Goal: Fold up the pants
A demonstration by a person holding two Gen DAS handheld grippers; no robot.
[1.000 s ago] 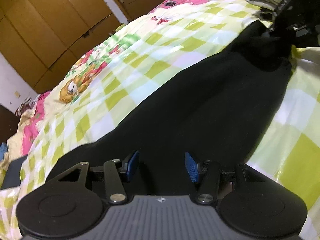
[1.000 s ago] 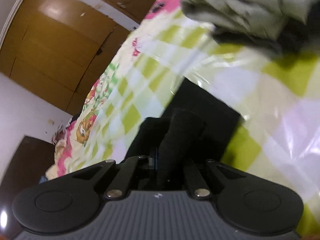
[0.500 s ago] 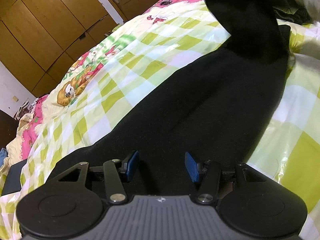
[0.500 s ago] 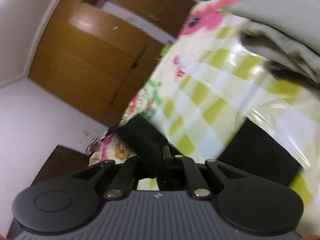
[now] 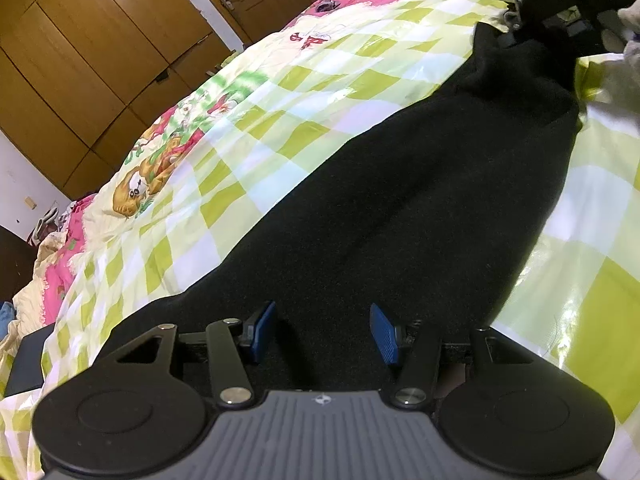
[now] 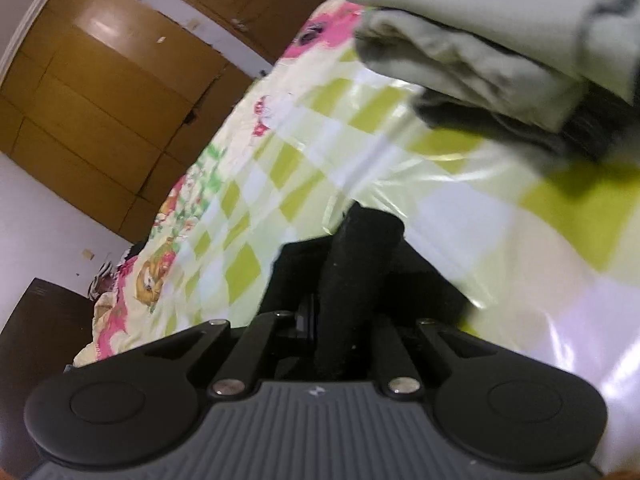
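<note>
Pants (image 5: 400, 208) lie flat on the bed (image 5: 280, 92), stretching ahead of the left hand-held gripper (image 5: 322, 330), whose jaws stand apart just above the cloth. The right hand-held gripper (image 6: 344, 328), jaws opening, pinches a fold at the far end, likely to release it.

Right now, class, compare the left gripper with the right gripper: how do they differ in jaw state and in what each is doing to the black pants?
The left gripper stands open over flat cloth of the black pants, gripping nothing. The right gripper pinches a bunched fold, its jaws just opening. Both are black and point down at the bedspread.
</note>
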